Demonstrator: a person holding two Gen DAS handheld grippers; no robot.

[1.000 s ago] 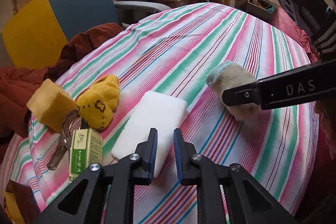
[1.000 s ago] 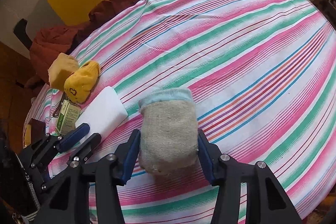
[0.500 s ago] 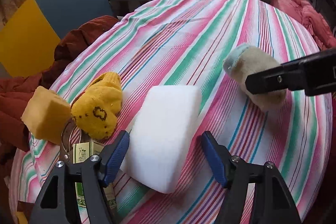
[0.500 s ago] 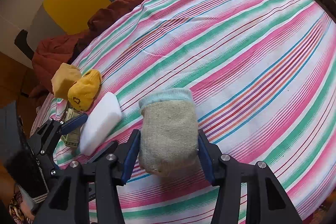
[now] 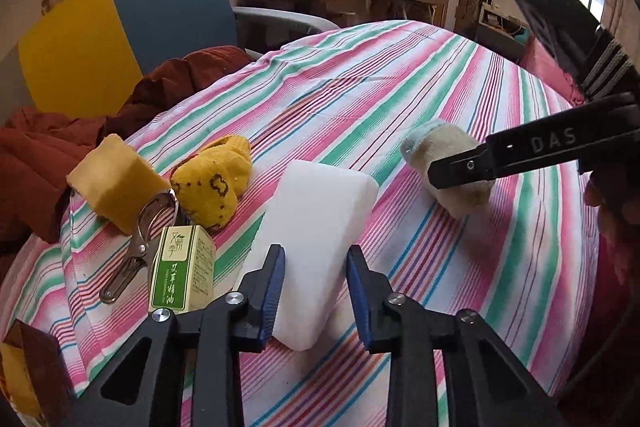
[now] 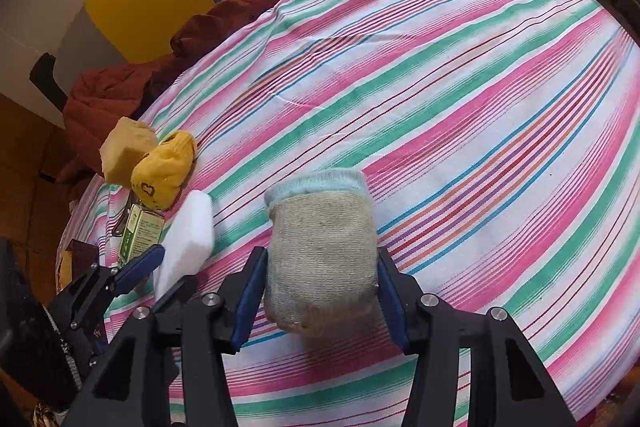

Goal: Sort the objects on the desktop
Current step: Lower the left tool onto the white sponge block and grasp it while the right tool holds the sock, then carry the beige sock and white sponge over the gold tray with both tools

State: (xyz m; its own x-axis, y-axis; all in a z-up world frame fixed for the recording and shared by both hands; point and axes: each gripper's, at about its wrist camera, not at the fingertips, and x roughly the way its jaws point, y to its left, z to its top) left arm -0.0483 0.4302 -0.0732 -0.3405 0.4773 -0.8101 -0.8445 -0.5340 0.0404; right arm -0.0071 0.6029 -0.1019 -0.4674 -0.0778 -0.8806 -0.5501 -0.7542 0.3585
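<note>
A white sponge block (image 5: 316,219) is tipped up off the striped tablecloth (image 5: 400,83). My left gripper (image 5: 314,255) has it between its blue pads; the jaws are closing and both pads touch its sides. In the right wrist view the same block (image 6: 190,231) stands on edge in the left gripper (image 6: 172,267). A beige sock with a light-blue cuff (image 6: 322,255) lies on the cloth, and my right gripper (image 6: 320,259) is shut on it, one pad on each side. In the left wrist view one right finger (image 5: 500,159) covers part of that sock (image 5: 444,151).
At the table's left edge lie a yellow sock (image 5: 212,187), a yellow sponge (image 5: 114,179), a small green box (image 5: 182,271) and a metal clip (image 5: 136,247). A rust-red garment (image 5: 40,155) hangs beside a blue and yellow chair (image 5: 160,7).
The left gripper opened wide, moved over the white sponge, then closed on it and tipped it up on edge. The right gripper kept still on the beige sock.
</note>
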